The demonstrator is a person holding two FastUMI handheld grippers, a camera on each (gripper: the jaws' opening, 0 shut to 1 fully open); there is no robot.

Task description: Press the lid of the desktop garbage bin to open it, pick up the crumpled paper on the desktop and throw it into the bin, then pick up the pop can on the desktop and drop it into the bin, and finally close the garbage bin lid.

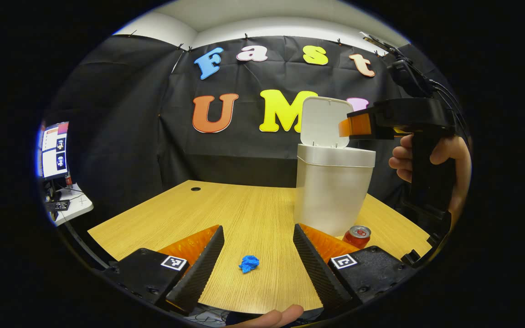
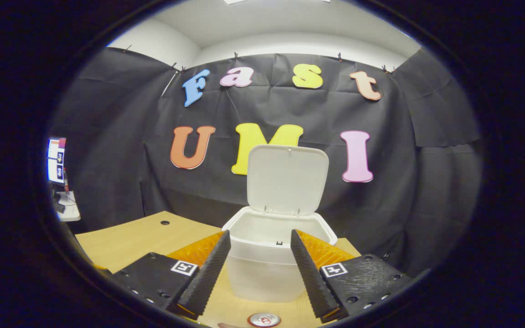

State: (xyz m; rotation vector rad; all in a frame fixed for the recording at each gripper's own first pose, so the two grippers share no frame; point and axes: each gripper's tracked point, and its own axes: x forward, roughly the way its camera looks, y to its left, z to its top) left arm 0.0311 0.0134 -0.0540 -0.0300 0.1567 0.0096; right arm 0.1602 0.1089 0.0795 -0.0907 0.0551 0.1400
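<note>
Right gripper view: pop can (image 2: 264,320) cut off below bin (image 2: 262,273)

White garbage bin (image 1: 334,191) stands upright on the desktop, lid (image 1: 324,120) raised vertically. Blue crumpled paper (image 1: 249,263) lies apart, in front. Red pop can (image 1: 357,236) stands upright just beside the bin's base.

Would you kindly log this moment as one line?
bin lid: open | crumpled paper: on desk | pop can: beside bin | left gripper: open | right gripper: open
</note>
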